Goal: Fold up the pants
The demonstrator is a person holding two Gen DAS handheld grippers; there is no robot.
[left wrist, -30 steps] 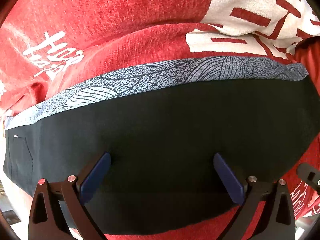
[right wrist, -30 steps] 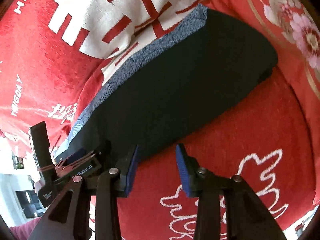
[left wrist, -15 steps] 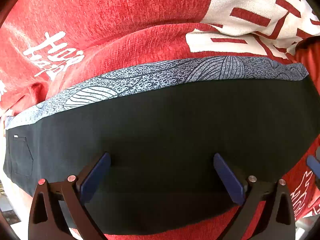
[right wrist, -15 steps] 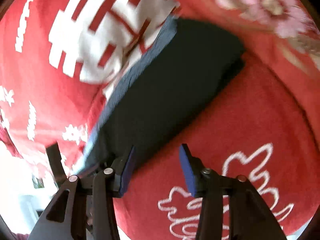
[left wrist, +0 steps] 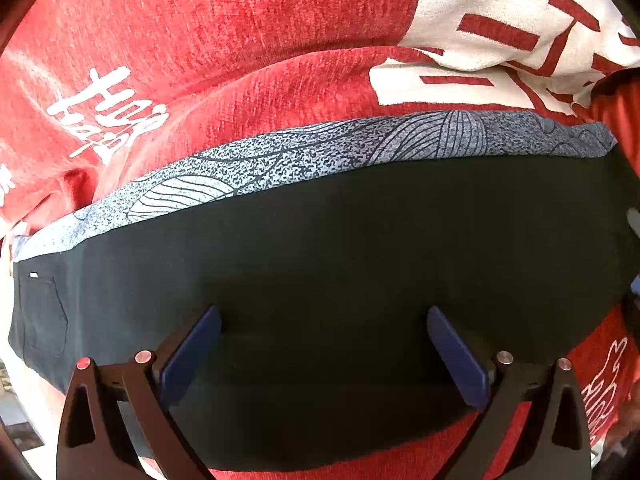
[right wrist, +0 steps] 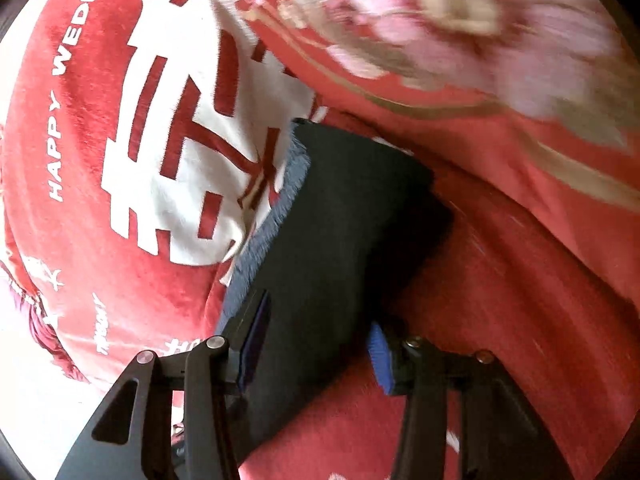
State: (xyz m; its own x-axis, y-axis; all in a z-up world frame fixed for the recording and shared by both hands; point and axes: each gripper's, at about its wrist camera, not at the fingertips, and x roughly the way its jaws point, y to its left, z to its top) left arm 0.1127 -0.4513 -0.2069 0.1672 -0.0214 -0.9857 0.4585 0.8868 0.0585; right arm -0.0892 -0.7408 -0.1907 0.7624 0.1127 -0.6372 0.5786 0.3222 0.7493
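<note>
The black pants [left wrist: 340, 264] lie folded lengthwise on the red blanket [left wrist: 240, 40], with a grey patterned strip [left wrist: 320, 156] along their far edge. My left gripper [left wrist: 324, 344] is open, its wide-spread fingers resting over the pants' near half. In the right wrist view the pants [right wrist: 340, 232] run away from the camera. My right gripper [right wrist: 316, 340] is open, with the jaws astride the pants' near end. The frame is blurred by motion.
The red blanket carries white characters [right wrist: 180, 140] and lettering [left wrist: 108, 116]. A red cover with pink flowers [right wrist: 460, 20] lies beyond the pants' far end. The bed's pale edge shows at lower left [right wrist: 36, 380].
My right gripper has moved leftward from the red blanket onto the pants' end and its jaws have spread wider. My left gripper has stayed in place, open.
</note>
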